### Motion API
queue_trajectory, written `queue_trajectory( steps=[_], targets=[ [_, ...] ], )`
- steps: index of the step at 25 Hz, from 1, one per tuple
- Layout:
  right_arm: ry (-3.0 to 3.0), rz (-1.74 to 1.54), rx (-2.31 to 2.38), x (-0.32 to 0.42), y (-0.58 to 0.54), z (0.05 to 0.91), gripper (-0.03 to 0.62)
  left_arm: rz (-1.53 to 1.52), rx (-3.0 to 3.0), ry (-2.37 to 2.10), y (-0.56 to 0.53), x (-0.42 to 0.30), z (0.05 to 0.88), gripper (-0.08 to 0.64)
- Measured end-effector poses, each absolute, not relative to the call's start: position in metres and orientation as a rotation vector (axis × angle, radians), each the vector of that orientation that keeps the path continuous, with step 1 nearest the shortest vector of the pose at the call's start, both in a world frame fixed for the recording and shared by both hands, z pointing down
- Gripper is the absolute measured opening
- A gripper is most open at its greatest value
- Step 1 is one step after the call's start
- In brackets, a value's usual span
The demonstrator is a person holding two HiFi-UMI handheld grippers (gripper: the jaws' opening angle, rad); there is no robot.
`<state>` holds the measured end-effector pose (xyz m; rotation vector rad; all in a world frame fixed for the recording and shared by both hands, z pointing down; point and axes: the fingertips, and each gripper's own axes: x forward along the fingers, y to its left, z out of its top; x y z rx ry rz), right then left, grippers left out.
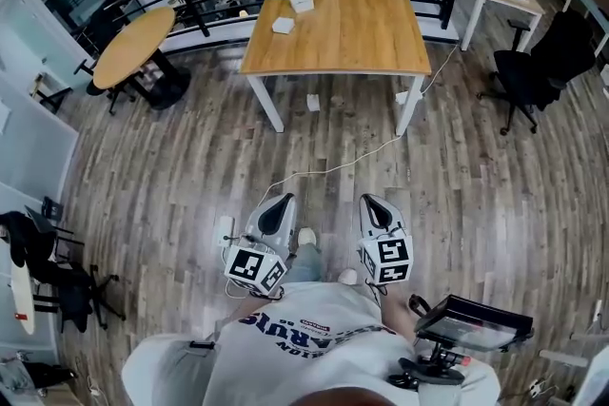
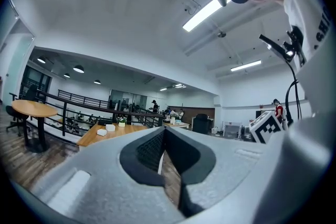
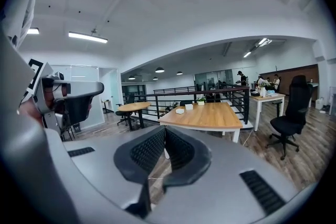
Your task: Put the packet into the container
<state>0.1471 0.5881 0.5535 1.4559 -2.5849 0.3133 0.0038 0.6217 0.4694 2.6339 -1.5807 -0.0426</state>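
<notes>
One square light-wood tabletop [image 1: 352,29] stands well apart from both grippers. Left gripper [image 1: 282,203] and right gripper [image 1: 374,203]: jaws closed together, empty. Two small white box-like items [image 1: 283,25] rest on the tabletop, possibly the packet and container.

The person's white T-shirt [image 1: 285,349] bears large dark-blue letters, only partly readable, roughly "RUIS"; a smaller red line beside them is illegible.
</notes>
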Motion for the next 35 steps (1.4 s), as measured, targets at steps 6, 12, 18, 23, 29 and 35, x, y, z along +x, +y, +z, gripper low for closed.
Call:
queue_trajectory(
  steps=[6, 12, 18, 23, 29, 35],
  targets=[
    [-2.517, 0.327, 1.520, 0.157, 0.571, 0.555, 0.009, -0.055, 2.647, -1.525, 0.599, 0.004, 0.473, -0.002],
    [-2.472, 0.336, 1.553, 0.158, 0.554, 0.555, 0.009, -0.094, 2.678, -1.469, 0.569, 0.003, 0.471, -0.002],
    [-2.436, 0.302, 1.534, 0.154, 0.532, 0.552, 0.009, -0.130, 2.651, -1.465, 0.542, -0.009, 0.476, -0.002],
    [-2.409, 0.310, 1.547, 0.148, 0.516, 0.554, 0.009, -0.136, 2.660, -1.432, 0.516, -0.015, 0.482, -0.002],
    [-2.399, 0.320, 1.547, 0.133, 0.497, 0.553, 0.009, -0.154, 2.672, -1.380, 0.487, -0.019, 0.483, -0.002],
    [-2.414, 0.291, 1.530, 0.109, 0.467, 0.536, 0.009, -0.174, 2.697, -1.339, 0.451, -0.029, 0.476, -0.002]
  ],
)
